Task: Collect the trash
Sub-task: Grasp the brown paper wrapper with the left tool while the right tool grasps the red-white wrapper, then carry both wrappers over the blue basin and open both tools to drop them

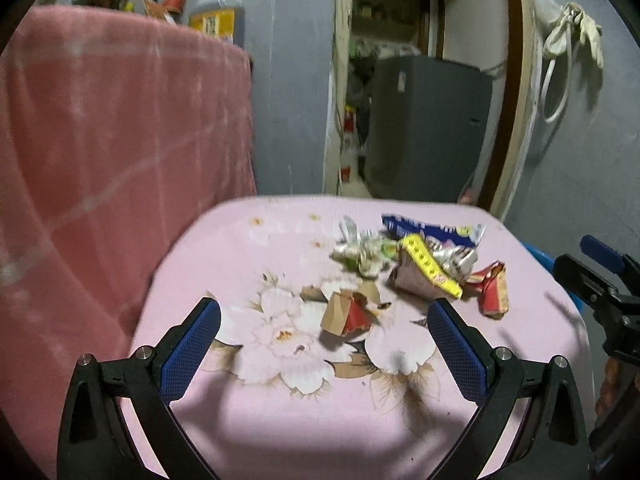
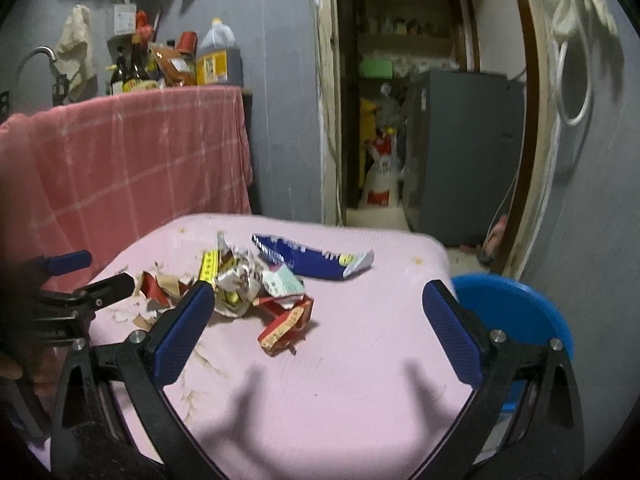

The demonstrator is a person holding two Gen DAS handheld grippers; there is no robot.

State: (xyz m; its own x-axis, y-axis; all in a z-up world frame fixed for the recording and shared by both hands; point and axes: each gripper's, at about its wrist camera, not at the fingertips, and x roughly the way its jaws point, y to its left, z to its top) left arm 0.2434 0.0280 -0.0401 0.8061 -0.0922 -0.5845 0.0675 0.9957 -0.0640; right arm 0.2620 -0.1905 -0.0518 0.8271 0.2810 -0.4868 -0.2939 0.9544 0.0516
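Both the left gripper (image 1: 324, 320) and right gripper (image 2: 318, 304) hover with jaws wide and empty over the pink tabletop (image 2: 360, 380), likely readying a pick. Farther back, the crumpled wrappers (image 2: 256, 288) sit heaped together; a blue bin (image 2: 516, 308) waits just beside the edge, probably for them.

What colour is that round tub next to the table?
Bright blue. The tub shows best in the right wrist view, beside the pink table.

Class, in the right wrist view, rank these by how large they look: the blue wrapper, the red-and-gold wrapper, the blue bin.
1. blue bin, though it sits nearer the camera
2. blue wrapper
3. red-and-gold wrapper
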